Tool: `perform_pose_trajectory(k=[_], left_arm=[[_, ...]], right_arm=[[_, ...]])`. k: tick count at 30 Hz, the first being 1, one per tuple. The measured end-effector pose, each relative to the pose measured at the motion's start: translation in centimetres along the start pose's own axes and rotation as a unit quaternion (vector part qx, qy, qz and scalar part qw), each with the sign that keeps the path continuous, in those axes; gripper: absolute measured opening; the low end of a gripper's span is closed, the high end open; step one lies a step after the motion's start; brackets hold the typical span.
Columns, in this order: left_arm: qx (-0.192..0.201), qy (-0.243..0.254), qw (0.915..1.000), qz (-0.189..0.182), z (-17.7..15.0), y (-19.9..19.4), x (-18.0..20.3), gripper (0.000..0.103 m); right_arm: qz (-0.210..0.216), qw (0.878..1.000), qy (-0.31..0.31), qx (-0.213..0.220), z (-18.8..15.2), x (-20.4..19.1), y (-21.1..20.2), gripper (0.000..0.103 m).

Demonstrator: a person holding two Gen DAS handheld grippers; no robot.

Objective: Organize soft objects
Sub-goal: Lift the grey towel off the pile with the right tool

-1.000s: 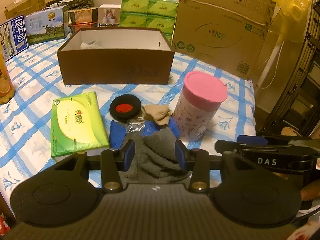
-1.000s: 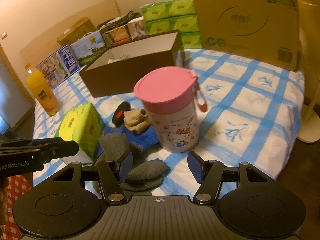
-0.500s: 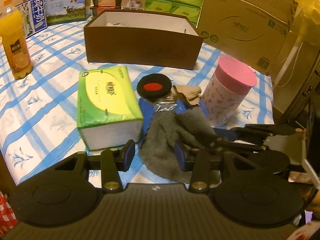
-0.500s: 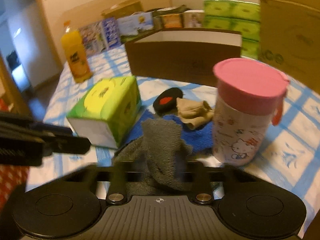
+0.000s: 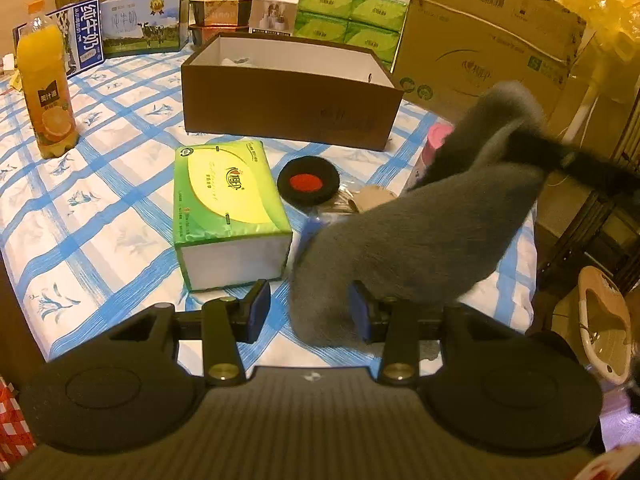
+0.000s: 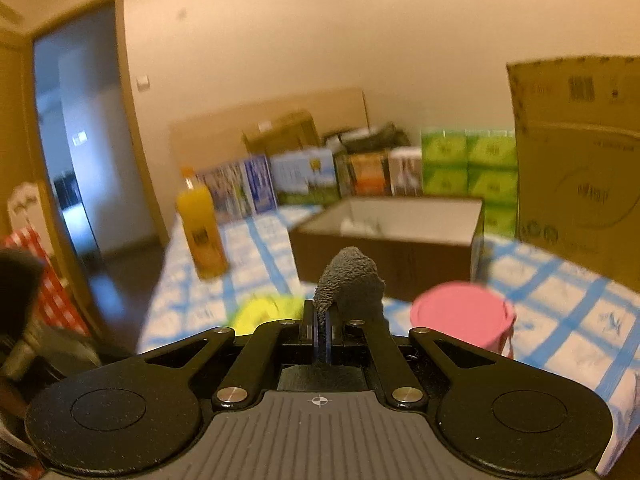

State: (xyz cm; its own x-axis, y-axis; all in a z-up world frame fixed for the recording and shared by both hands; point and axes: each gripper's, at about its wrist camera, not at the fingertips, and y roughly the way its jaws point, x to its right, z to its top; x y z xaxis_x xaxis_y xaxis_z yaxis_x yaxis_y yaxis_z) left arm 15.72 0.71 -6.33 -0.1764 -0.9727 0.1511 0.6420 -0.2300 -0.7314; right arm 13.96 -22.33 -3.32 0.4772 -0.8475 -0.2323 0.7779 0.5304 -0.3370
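Observation:
My right gripper (image 6: 322,328) is shut on a grey towel (image 6: 352,280) and holds it lifted above the bed. In the left wrist view the grey towel (image 5: 420,232) hangs in the air from the right gripper (image 5: 516,148), its lower end draped between my left gripper's fingers. My left gripper (image 5: 306,312) is open and low over the bed's near edge. Under the towel lie a blue cloth (image 5: 312,226), a beige sock (image 5: 372,196) and a black round pad with a red centre (image 5: 308,181). The open brown box (image 5: 288,92) stands behind them.
A green tissue pack (image 5: 226,204) lies left of the towel. A pink-lidded cup (image 6: 460,316) stands to the right, an orange juice bottle (image 5: 46,88) at the far left. Cartons and a large cardboard box (image 5: 480,40) line the back.
My right gripper has shut on the grey towel and lifted it up off the pile. My left gripper has drawn back toward the bed's near edge and stays open.

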Motion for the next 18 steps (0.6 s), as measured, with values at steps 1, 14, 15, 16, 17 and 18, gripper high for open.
perform_pose_trajectory(k=[1, 14, 15, 16, 17, 18], left_arm=[[0.002, 0.000, 1.0000, -0.001, 0.0, -0.2, 0.0, 0.038], [0.002, -0.003, 1.0000, -0.006, -1.2, -1.3, 0.2, 0.038], [-0.001, -0.003, 1.0000, -0.007, -1.3, -1.2, 0.2, 0.038], [-0.002, -0.003, 1.0000, -0.007, -1.4, -1.2, 0.2, 0.038], [-0.003, -0.003, 1.0000, -0.007, -1.5, -1.1, 0.1, 0.038], [-0.005, -0.003, 0.9999, -0.008, -1.6, -1.1, 0.1, 0.038]], right_arm=[[0.004, 1.000, 0.002, 0.008, 0.5, -0.1, -0.6, 0.003], [0.026, 0.986, 0.070, -0.152, -1.0, -0.1, -0.8, 0.003], [0.025, 0.977, 0.092, -0.192, -2.0, 0.3, 0.0, 0.003], [0.025, 0.965, 0.113, -0.235, -3.3, 0.7, 0.8, 0.003], [0.025, 0.956, 0.126, -0.263, -4.2, 1.0, 1.4, 0.003], [0.019, 0.948, 0.138, -0.287, -5.3, 1.3, 1.8, 0.003]])
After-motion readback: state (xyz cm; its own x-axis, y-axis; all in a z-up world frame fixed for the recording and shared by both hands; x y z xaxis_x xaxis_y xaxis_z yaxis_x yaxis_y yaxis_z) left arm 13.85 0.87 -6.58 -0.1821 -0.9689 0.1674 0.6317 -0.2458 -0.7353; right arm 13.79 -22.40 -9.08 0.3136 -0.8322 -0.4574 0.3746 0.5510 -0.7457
